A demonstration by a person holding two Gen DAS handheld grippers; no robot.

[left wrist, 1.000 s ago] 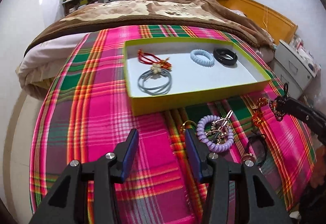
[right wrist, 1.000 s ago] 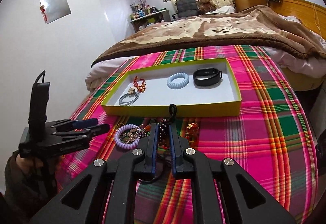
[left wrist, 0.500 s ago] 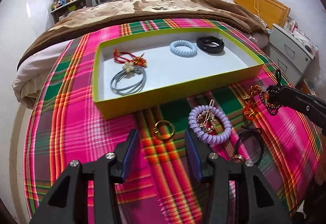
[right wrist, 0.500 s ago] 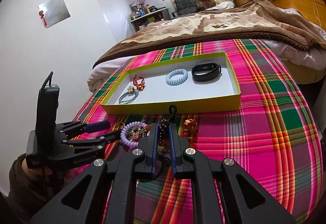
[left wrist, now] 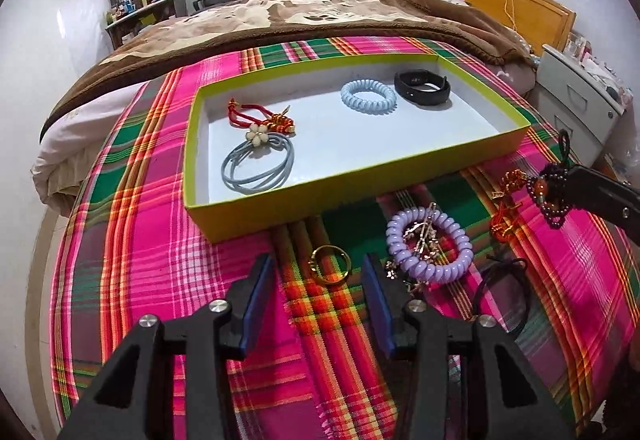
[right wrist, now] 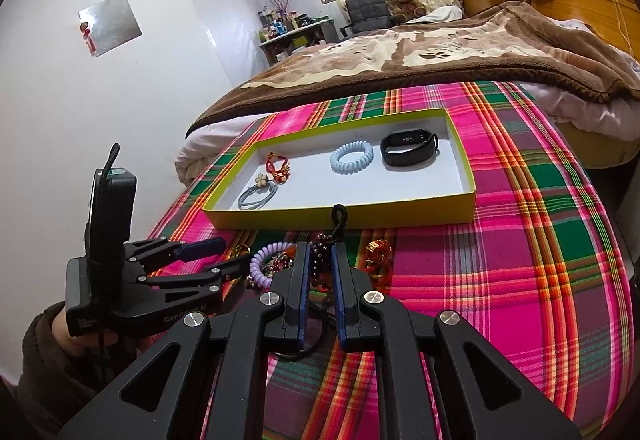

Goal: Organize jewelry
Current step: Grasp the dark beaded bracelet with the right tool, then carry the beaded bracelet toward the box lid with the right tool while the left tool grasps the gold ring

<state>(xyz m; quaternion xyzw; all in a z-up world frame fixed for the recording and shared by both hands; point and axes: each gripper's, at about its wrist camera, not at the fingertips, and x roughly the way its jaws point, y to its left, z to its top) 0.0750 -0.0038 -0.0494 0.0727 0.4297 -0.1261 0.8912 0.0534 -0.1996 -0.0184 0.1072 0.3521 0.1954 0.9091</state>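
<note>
A yellow-green tray (left wrist: 360, 195) (right wrist: 466, 175) on the plaid cloth holds a red cord bracelet (left wrist: 260, 117), a grey hair tie with a flower (left wrist: 258, 163), a pale blue coil band (left wrist: 368, 96) and a black smart band (left wrist: 422, 87). My left gripper (left wrist: 318, 276) is open, its jaws either side of a gold ring (left wrist: 330, 264). My right gripper (right wrist: 320, 260) is shut on a dark beaded bracelet (right wrist: 322, 246) (left wrist: 548, 195), held above the cloth. A purple coil band (left wrist: 428, 244) with metal charms lies just right of the ring.
A red-gold knot charm (left wrist: 506, 207) and a black cord loop (left wrist: 502, 288) lie on the cloth to the right. A brown blanket (left wrist: 320, 15) covers the bed behind the tray. A white drawer unit (left wrist: 576, 99) stands at the right.
My left gripper has moved forward and rightward, so the gold ring now sits between its open jaws. The right gripper still holds the beaded bracelet, almost unmoved.
</note>
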